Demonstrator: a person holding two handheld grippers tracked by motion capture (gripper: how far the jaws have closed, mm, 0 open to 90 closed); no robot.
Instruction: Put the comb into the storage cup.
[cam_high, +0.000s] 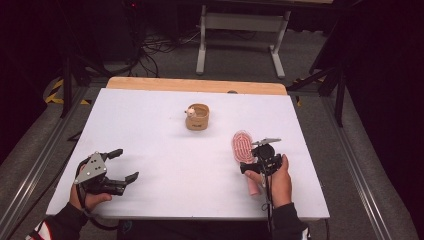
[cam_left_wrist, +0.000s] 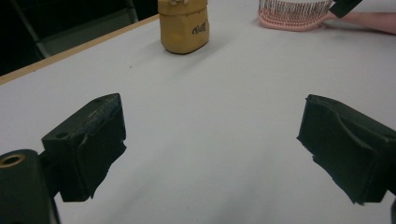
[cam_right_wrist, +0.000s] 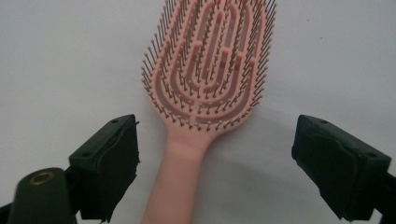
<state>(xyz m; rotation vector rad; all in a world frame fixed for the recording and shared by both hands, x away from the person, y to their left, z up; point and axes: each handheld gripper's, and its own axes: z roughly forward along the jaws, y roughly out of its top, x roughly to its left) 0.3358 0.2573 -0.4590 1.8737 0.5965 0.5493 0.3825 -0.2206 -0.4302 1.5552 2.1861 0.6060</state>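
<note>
small round tan cup (cam_high: 198, 118) near the middle of the big white table (cam_high: 150, 135), grey metal frame (cam_high: 240, 30) on the floor behind

Your left gripper (cam_high: 122, 165) sits low at the table's near-left w/ jaws spread wide, pointing right, while your right hand (cam_high: 277, 180) holds the right gripper (cam_high: 252, 157) pointed fwd & down, jaws apart, nothing clamped.
</note>
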